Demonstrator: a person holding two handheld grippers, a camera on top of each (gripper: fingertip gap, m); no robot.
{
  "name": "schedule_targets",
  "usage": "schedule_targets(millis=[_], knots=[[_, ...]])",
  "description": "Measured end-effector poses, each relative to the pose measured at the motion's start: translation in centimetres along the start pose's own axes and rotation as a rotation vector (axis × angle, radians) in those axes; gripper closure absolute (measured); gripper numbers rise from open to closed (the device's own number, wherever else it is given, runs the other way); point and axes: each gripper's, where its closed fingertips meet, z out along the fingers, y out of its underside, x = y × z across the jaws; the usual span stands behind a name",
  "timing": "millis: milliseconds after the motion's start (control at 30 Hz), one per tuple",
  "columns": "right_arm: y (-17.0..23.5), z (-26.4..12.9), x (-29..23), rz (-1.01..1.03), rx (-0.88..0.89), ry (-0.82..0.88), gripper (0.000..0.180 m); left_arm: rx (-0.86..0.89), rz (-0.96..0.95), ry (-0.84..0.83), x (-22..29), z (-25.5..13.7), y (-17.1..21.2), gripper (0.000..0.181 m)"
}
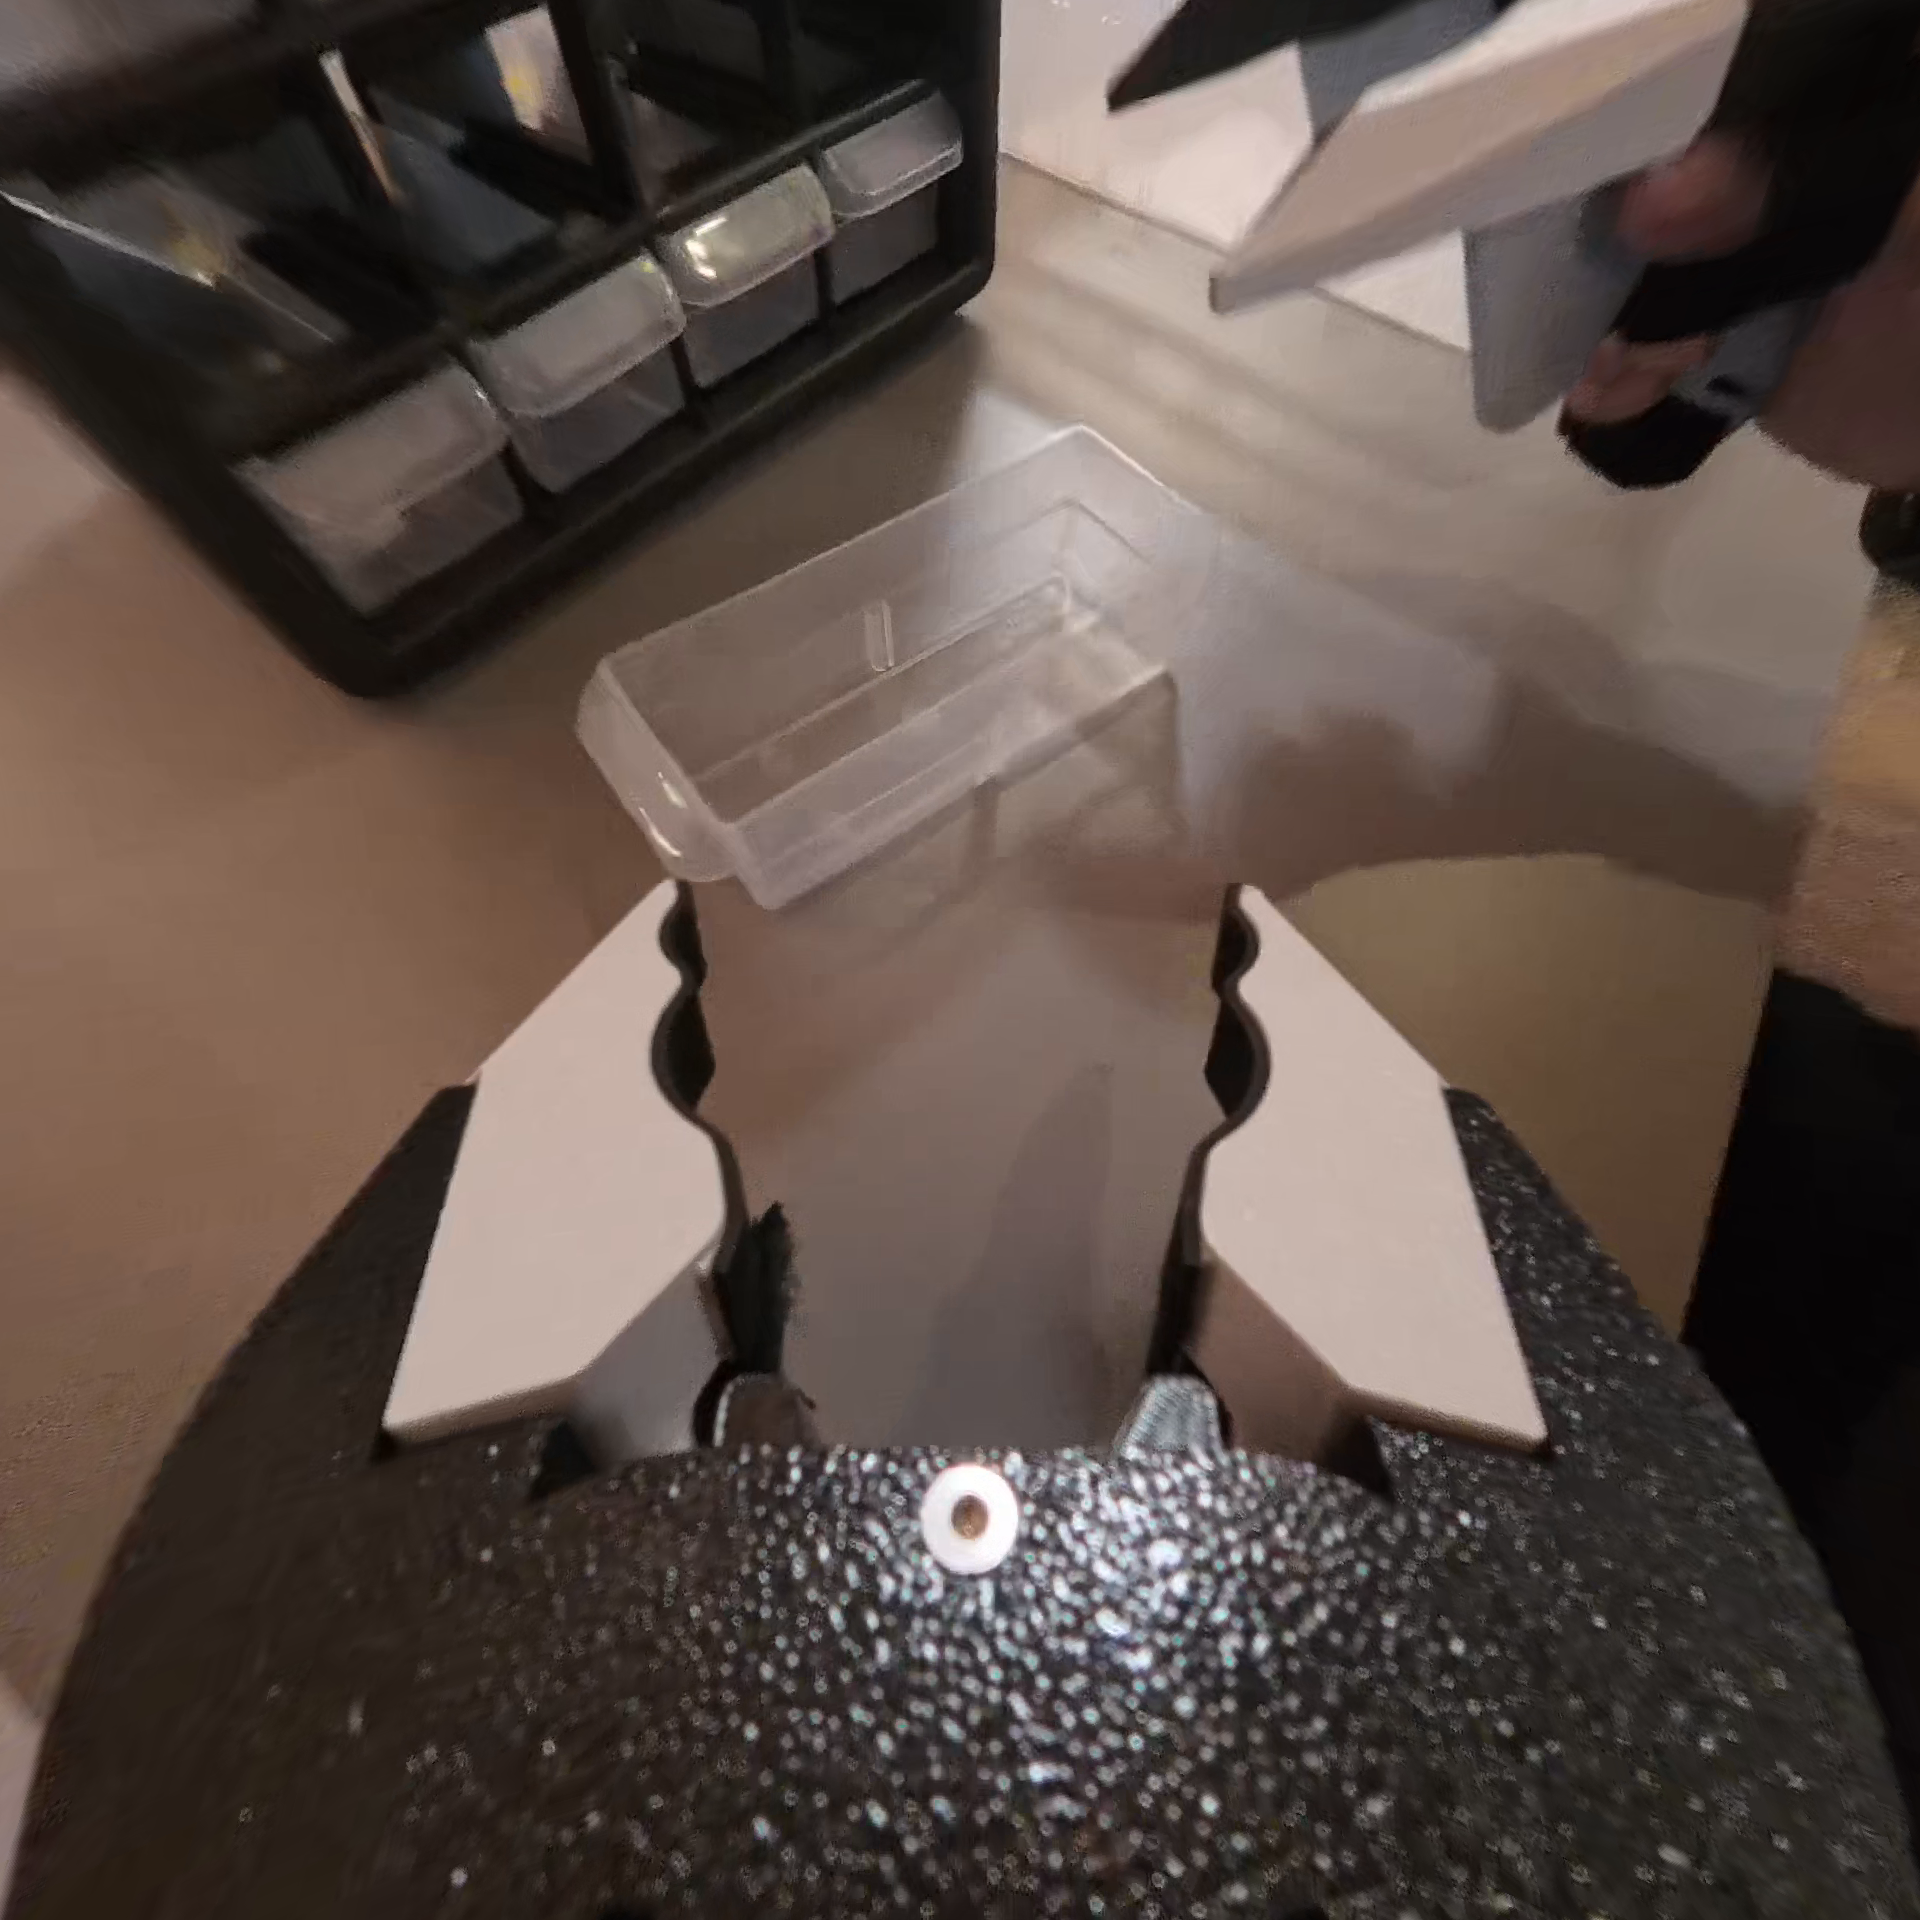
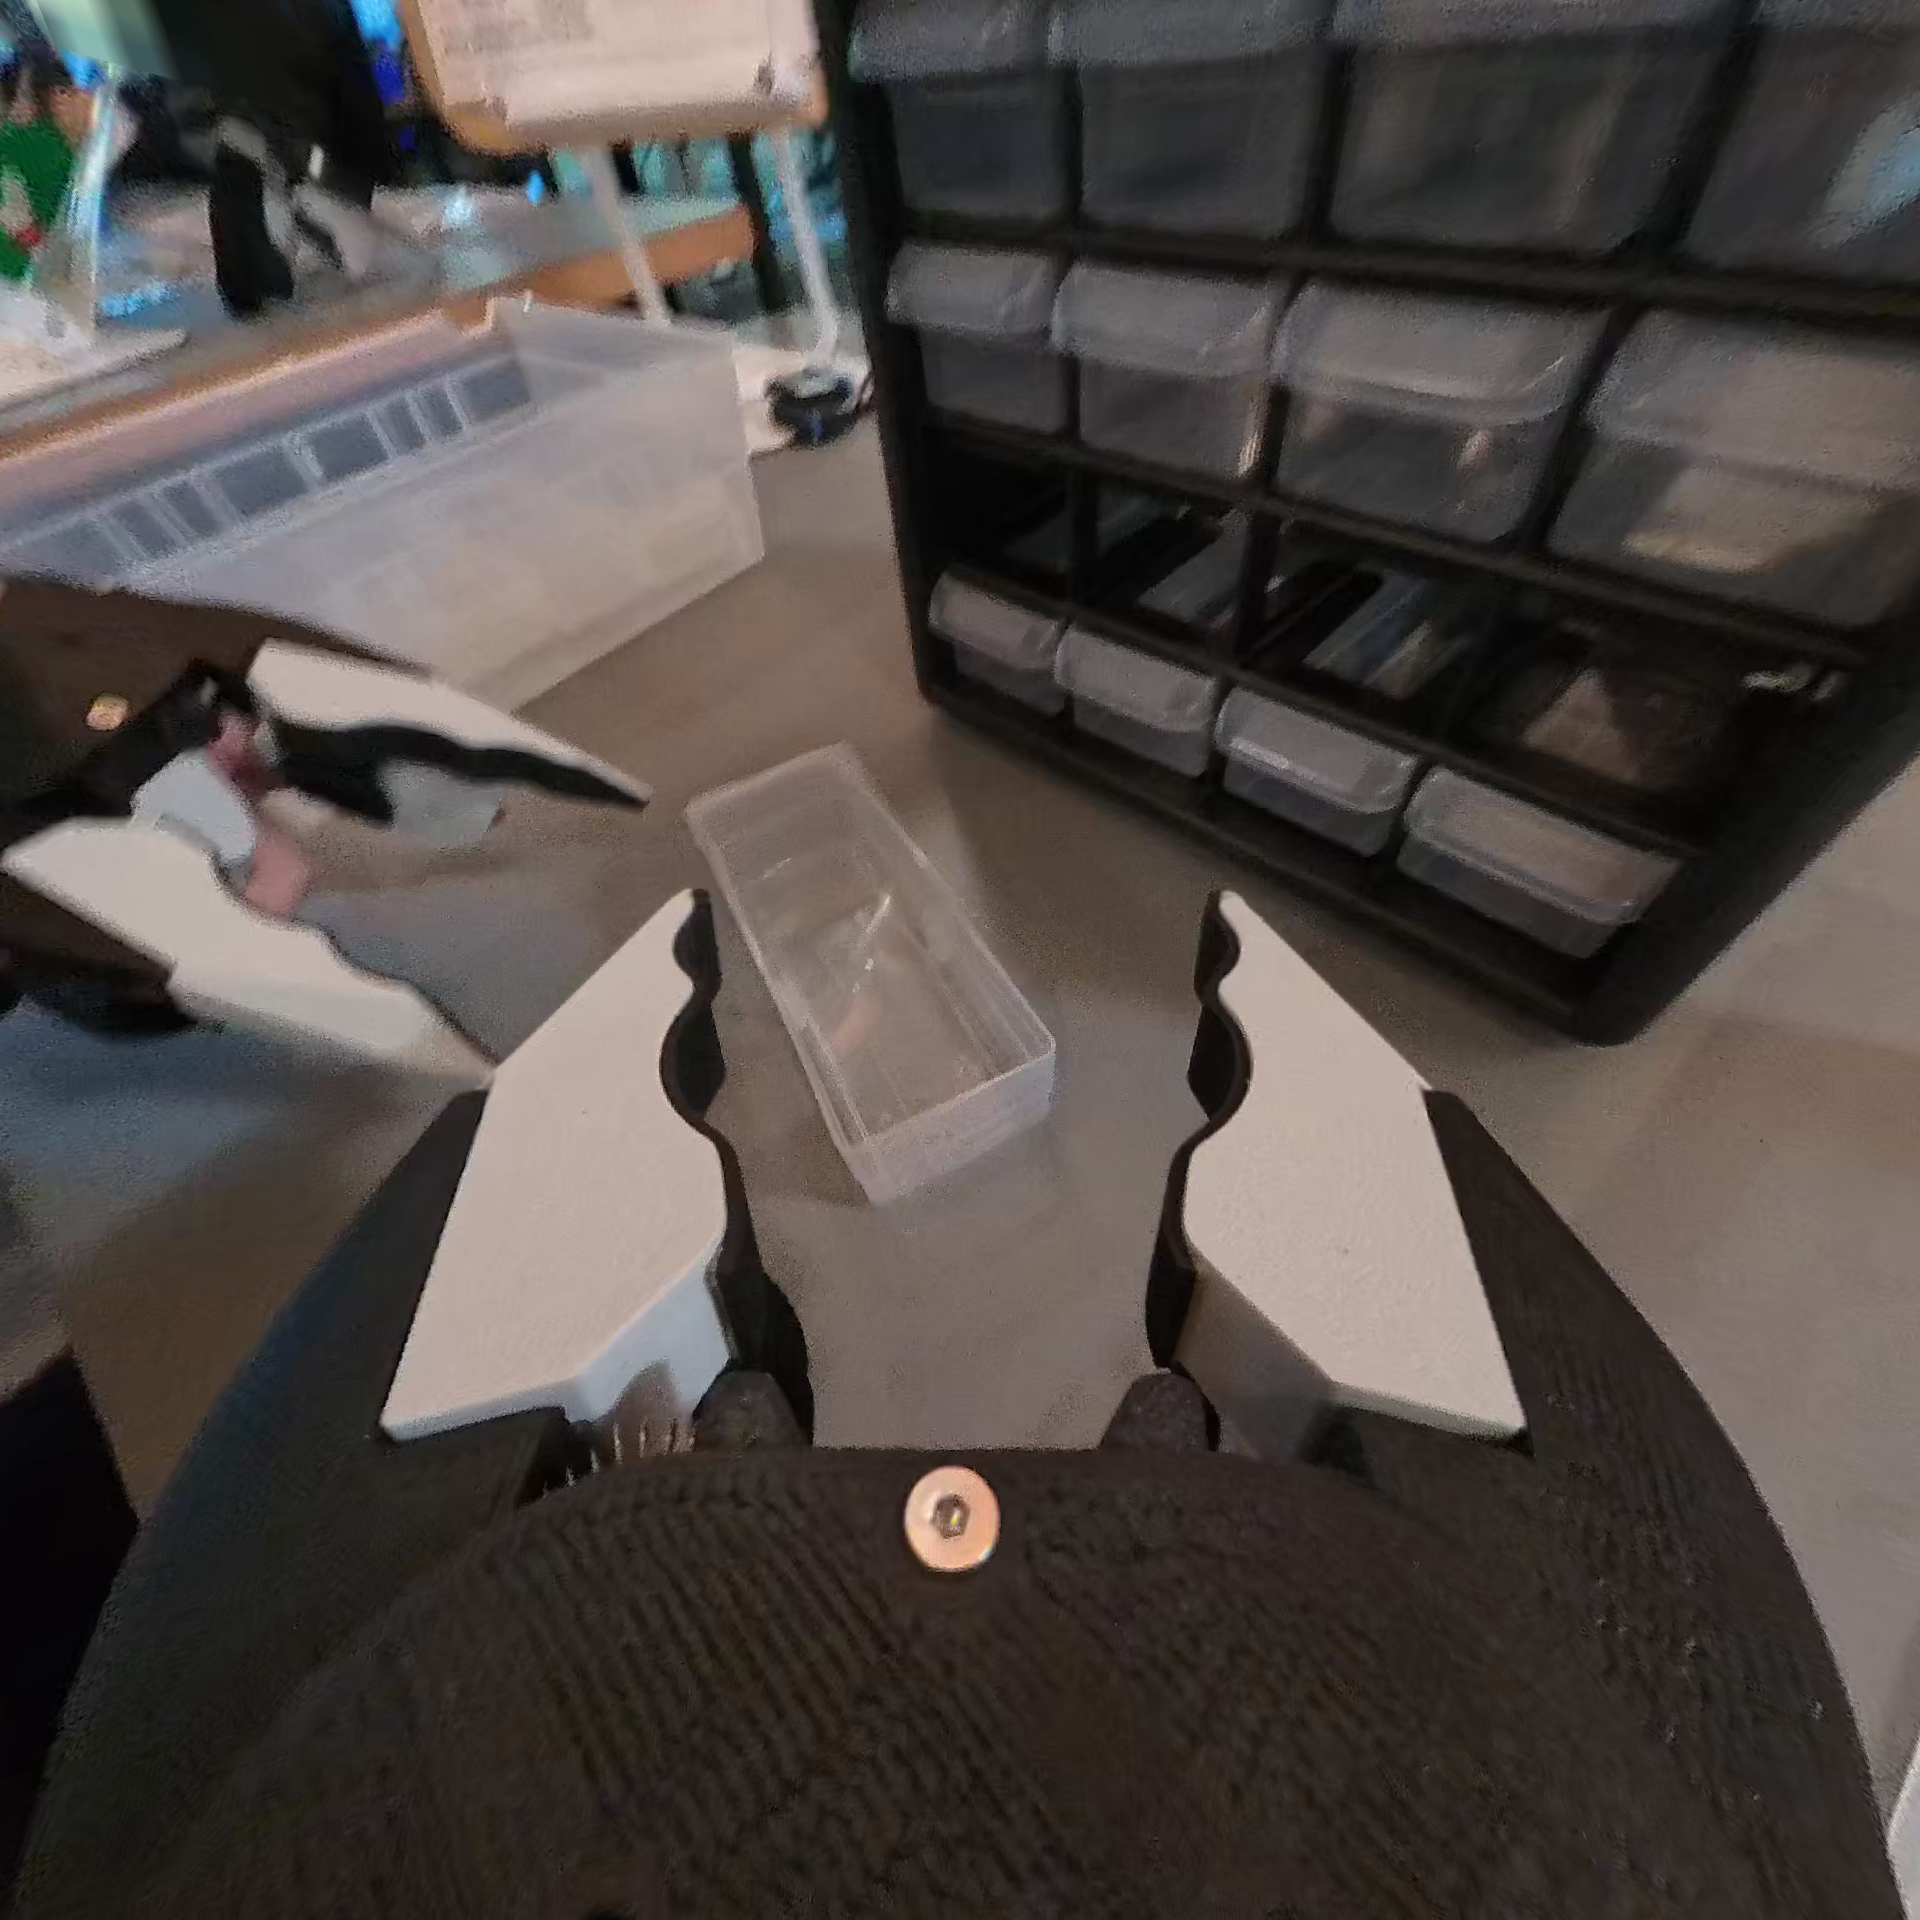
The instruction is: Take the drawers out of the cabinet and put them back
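Observation:
A clear plastic drawer (image 1: 883, 665) lies empty on the grey table, out of the cabinet; it also shows in the right wrist view (image 2: 883, 966). The black cabinet (image 1: 499, 312) stands behind it, and in the right wrist view (image 2: 1403, 520) its third row holds several empty slots (image 2: 1351, 623) while the other rows hold clear drawers. My left gripper (image 1: 961, 904) is open and empty just short of the drawer's handle end. My right gripper (image 2: 956, 914) is open and empty, its jaws on either side of the drawer's near half, above it.
The right gripper and a gloved hand (image 1: 1507, 187) show at the top right of the left wrist view. The left gripper (image 2: 343, 831) shows at the left of the right wrist view. A large clear bin (image 2: 436, 488) stands left of the cabinet.

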Motion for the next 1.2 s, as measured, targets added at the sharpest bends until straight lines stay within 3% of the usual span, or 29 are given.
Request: schedule_targets(millis=[167,333,500,633,700,767,833,1000,1200], knots=[[4.1,1.0,-3.2,-0.206,-0.155,-0.106,0.062,-0.02,0.014,0.035,0.5,1.0,0.4,0.083],[5.5,2.4,-3.2,-0.344,-0.245,-0.014,0.06,-0.035,0.044,0.061,1.5,1.1,0.6,0.087],[6.0,2.0,-1.6,-0.347,-0.289,0.044,0.068,-0.023,0.076,0.031,1.3,0.3,0.4,0.089],[5.7,0.3,2.3,-0.312,-0.306,0.191,0.076,0.001,0.115,-0.005,0.4,-0.3,-0.1,0.091],[4.8,0.0,2.3,-0.269,-0.254,0.156,0.076,0.021,0.176,-0.028,0.0,-0.5,-0.5,0.091],[3.8,0.2,1.0,-0.267,-0.192,0.06,0.078,0.047,0.264,-0.089,-0.8,-0.7,-1.0,0.077],[4.0,0.7,-0.3,-0.34,-0.209,-0.017,0.09,0.063,0.385,-0.162,-1.5,-0.9,-1.4,0.076],[5.5,4.2,-2.5,-0.525,-0.268,-0.114,0.115,0.027,0.518,-0.15,-0.7,0.3,0.0,0.088],[6.9,6.3,-3.3,-0.538,-0.325,-0.129,0.121,0.0,0.724,-0.235,-0.6,1.6,0.3,0.107]])
